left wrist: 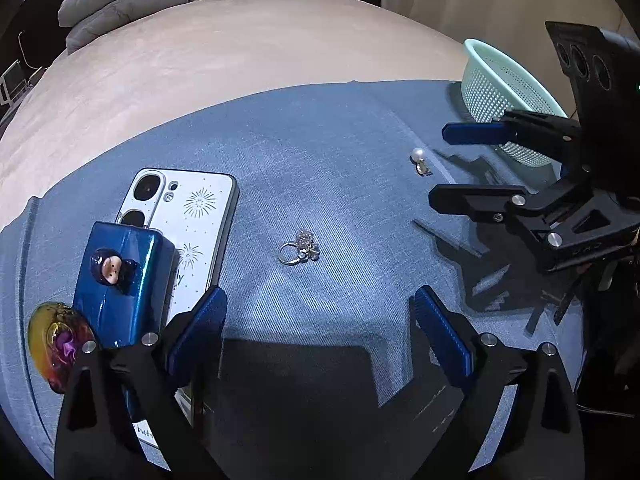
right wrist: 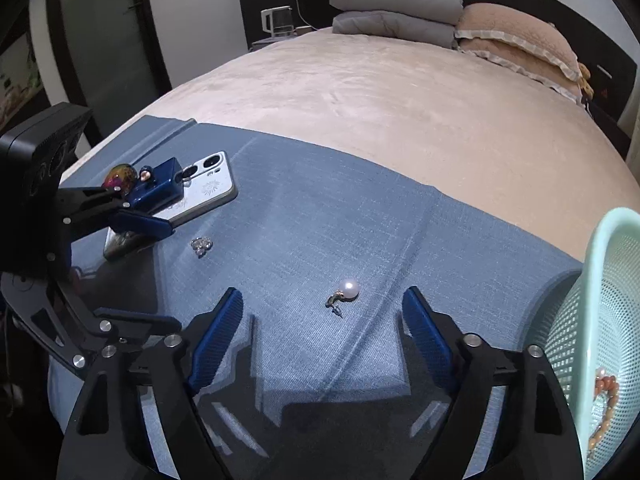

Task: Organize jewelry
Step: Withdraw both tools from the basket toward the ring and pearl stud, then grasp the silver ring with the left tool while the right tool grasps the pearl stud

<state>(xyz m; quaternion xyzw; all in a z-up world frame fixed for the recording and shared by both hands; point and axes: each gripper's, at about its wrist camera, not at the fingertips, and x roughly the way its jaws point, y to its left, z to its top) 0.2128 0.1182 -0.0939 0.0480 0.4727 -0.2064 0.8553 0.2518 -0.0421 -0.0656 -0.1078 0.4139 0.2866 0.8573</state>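
Stone (left wrist: pixel 60 344): a glossy yellow-and-purple oval at the far left of the blue cloth (left wrist: pixel 340 160), just beside the box.
Box (left wrist: pixel 120 284): shiny blue, lying on the near part of the phone, a small figurine (left wrist: pixel 112 270) on its lid.
Phone (left wrist: pixel 188 216): face down, white case with firework prints, left of the ring.
Left gripper (left wrist: pixel 316 332): jaws wide apart, nothing between the blue pads, hovering low over the cloth with the ring straight ahead.
Ring (left wrist: pixel 300 250): silver, with a sparkly cluster, flat on the cloth in the middle, clear of both grippers.
Earring (right wrist: pixel 346 294): a pearl on a small gold fitting, resting on the cloth to the right of the ring, just ahead of the right gripper's open span.
Right gripper (right wrist: pixel 322 328): jaws spread, holding nothing, fingers either side of the earring's line but not touching it.
Basket (right wrist: pixel 600 340): mint-green mesh at the far right edge of the cloth, an orange bead bracelet (right wrist: pixel 606 408) inside.
Bed (right wrist: pixel 380 100): beige cover beyond the cloth, pillows (right wrist: pixel 516 40) and a folded grey quilt (right wrist: pixel 392 12) at the far end.
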